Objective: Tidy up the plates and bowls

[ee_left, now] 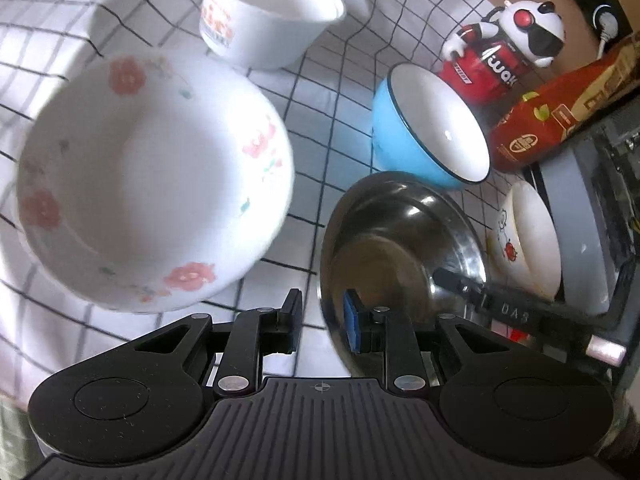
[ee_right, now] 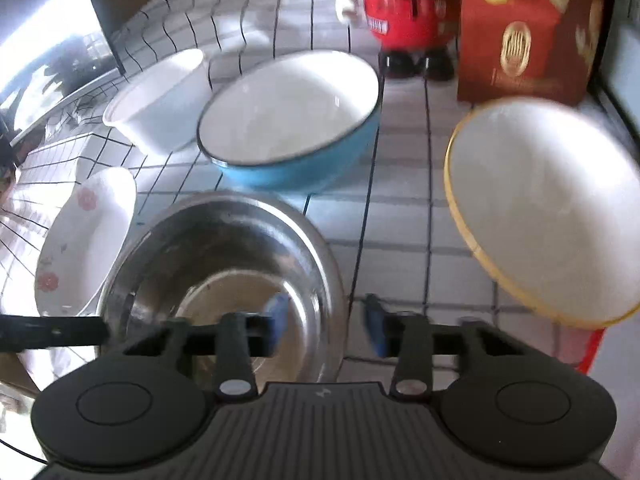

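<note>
We have both grippers at the steel bowl (ee_right: 224,280), which sits on the checked tablecloth (ee_left: 312,128) toward the near edge of the table, between the flowered dish (ee_left: 152,180) on one side and the gold-rimmed plate (ee_right: 548,208) on the other. The blue bowl (ee_right: 292,120) stands just behind it, with the white printed bowl (ee_left: 268,12) further back and a small cartoon bowl (ee_left: 528,236) near the gold-rimmed plate.

Our left gripper (ee_left: 320,320) has its jaws apart at a middling gap, straddling the steel bowl's rim: one blue pad sits inside the wall, the other outside, with daylight around both. Our right gripper (ee_right: 326,328) looks the same at another part of that rim, also parted, though blur makes contact hard to judge there.

We judge the steel bowl light, stiff and slick. A thin rolled rim gives little bite, so the pads should sit deep over the lip and close squarely, or it may pivot. The ceramic pieces are heavier and chip easily; we would grip them by the rim too and set them down gently when stacking.
</note>
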A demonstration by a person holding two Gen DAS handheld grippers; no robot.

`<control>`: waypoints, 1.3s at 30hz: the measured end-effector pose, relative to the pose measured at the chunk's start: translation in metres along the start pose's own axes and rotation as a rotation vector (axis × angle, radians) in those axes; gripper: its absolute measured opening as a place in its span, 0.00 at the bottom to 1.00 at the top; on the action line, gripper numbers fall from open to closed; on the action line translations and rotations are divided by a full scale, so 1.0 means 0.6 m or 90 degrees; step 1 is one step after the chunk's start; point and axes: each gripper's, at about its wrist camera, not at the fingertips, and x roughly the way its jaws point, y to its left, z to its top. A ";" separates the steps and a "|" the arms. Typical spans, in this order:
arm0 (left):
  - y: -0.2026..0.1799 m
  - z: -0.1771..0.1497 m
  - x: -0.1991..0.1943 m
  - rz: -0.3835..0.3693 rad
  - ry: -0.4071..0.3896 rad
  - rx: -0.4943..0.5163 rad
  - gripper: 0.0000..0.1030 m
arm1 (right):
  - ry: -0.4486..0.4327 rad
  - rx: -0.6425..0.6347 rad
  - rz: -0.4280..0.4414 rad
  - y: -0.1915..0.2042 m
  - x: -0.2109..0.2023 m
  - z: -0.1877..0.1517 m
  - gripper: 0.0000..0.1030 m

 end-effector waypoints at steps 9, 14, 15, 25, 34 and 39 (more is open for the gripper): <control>-0.032 -0.034 0.018 -0.042 0.112 0.118 0.23 | 0.039 0.017 0.036 -0.021 -0.051 -0.047 0.26; -0.028 -0.026 0.031 -0.033 0.090 0.095 0.23 | 0.032 0.003 0.020 -0.027 -0.068 -0.059 0.26; -0.029 -0.022 0.033 -0.036 0.084 0.088 0.23 | 0.027 0.012 0.016 -0.028 -0.065 -0.056 0.26; 0.007 0.006 -0.067 -0.093 0.005 0.086 0.20 | 0.020 0.027 0.064 0.007 -0.089 -0.022 0.30; 0.166 0.083 -0.162 0.058 -0.118 0.051 0.21 | -0.026 -0.060 0.144 0.224 -0.026 0.081 0.30; 0.233 0.109 -0.145 0.063 -0.106 0.062 0.22 | 0.003 -0.086 0.093 0.313 0.046 0.093 0.30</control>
